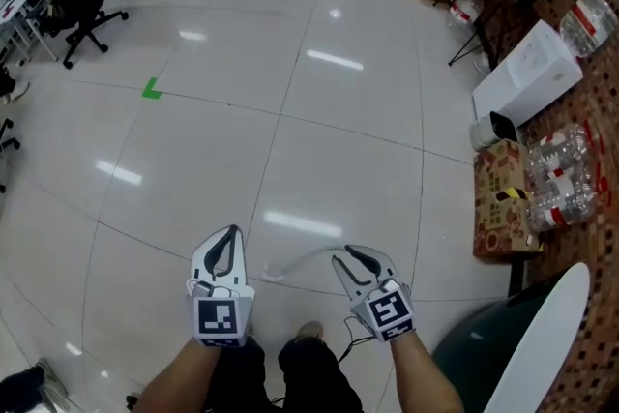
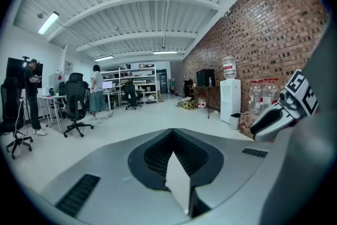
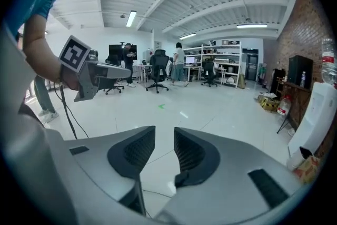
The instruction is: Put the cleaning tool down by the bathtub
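Tiled floor (image 1: 290, 63); bathtub rim (image 1: 553, 332) near, right of the empty right gripper (image 1: 361, 256)

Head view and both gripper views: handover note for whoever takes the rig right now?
Left gripper: jaws together, nothing visible between them.
Right gripper: jaws apart, empty.
Both are held low over the white tiled floor.
The dark basin with a white rim at the person's right is probably the bathtub.
No cleaning tool can be made out in any view. A thin white cord-like thing lies on the tiles between the grippers; what it is can't be told.
Done: neither gripper holds a tool.
Left: confirm the tool lies by the tub.
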The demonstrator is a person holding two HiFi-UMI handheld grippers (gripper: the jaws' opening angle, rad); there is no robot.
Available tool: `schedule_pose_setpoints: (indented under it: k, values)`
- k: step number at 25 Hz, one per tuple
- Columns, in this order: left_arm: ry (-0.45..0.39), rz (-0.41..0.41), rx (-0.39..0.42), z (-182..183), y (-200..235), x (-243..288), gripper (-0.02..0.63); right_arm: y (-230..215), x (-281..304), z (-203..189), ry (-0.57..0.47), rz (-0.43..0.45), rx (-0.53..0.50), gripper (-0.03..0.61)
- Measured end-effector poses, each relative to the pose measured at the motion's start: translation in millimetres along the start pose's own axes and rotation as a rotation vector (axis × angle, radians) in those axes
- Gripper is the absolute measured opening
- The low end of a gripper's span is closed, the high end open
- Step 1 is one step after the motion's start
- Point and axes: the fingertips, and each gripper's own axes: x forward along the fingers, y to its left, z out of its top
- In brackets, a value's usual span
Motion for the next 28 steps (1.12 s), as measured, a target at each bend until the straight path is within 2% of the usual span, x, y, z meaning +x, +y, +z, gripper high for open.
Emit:
schedule_pose_setpoints:
  k: [5,9,15,19,23,28]
  values:
    - [-0.011,0.004,-0.051,-95.3,4.3,59.6,0.005,9.0,78.5,-91.6,0.067,0.063,-0.057,0.154]
    - [0.013,0.005,-0.091,-171.3,11.4,101.5,0.003,26.2,130.1,-166.6,0.122,0.112,-0.087,0.159]
    - [0.027,-0.020,-0.109,-262.3,7.4,144.3,0.003,31.7,192.5,-265.4,0.169,0.122,-0.060,0.166]
    - [0.019,-0.040,-0.074,-303.6,3.9,172.8,0.003,30.8,233.4,-333.4,0.236,0.132,-0.056,0.177]
    - [0.020,-0.065,-0.029,-344.6,-1.8,194.9,0.004,44.5,266.1,-392.7,0.303,0.171,-0.112,0.187]
    - [0.015,-0.149,0.049,-382.1,-25.9,214.6,0.004,58.9,294.1,-452.9,0.377,0.211,-0.184,0.187]
